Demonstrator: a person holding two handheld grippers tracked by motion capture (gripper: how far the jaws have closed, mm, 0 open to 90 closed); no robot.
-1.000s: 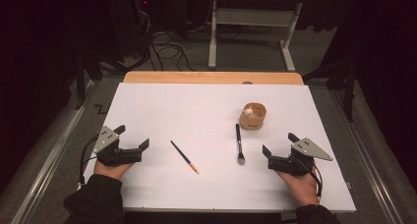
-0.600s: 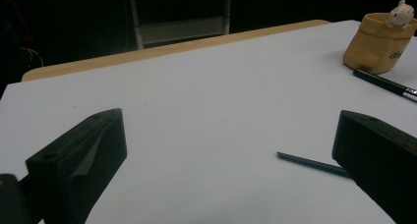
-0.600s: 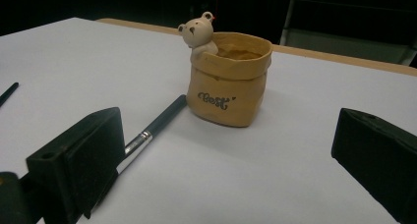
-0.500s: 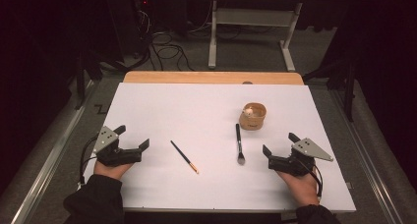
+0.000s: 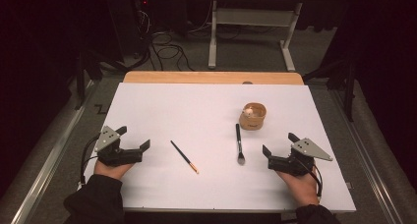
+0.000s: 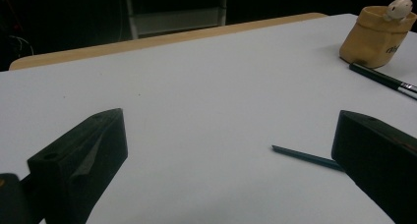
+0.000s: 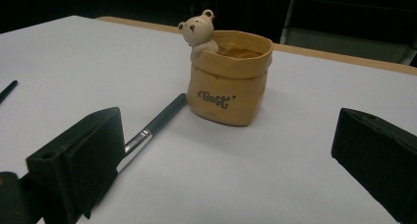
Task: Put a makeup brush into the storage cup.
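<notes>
Resting on a white table [image 5: 206, 106], two hand-held grippers sit exactly where they sat a second ago; nothing has moved, so the work of gathering the brushes looks not yet begun. The landmark is a small tan pot [image 5: 253, 116] shaped like a paper sack, with a little bear figure [image 7: 198, 31] peeking over its rim and cursive writing on its front that seems to read "Best" [image 7: 214, 100]. A makeup brush [image 5: 239, 143] with a dark handle lies just beside the pot, on the person's side of it, its handle end almost touching the pot's base. A thin brush [image 5: 184, 156] lies further to the pot's left, well apart from it, pointing diagonally. The left gripper [image 5: 134, 144] rests far to the pot's left, jaws spread wide and holding nothing, the thin brush just ahead of it. The right gripper [image 5: 279, 148] rests near the pot on the person's side, jaws equally wide and empty, facing the pot and the makeup brush.
</notes>
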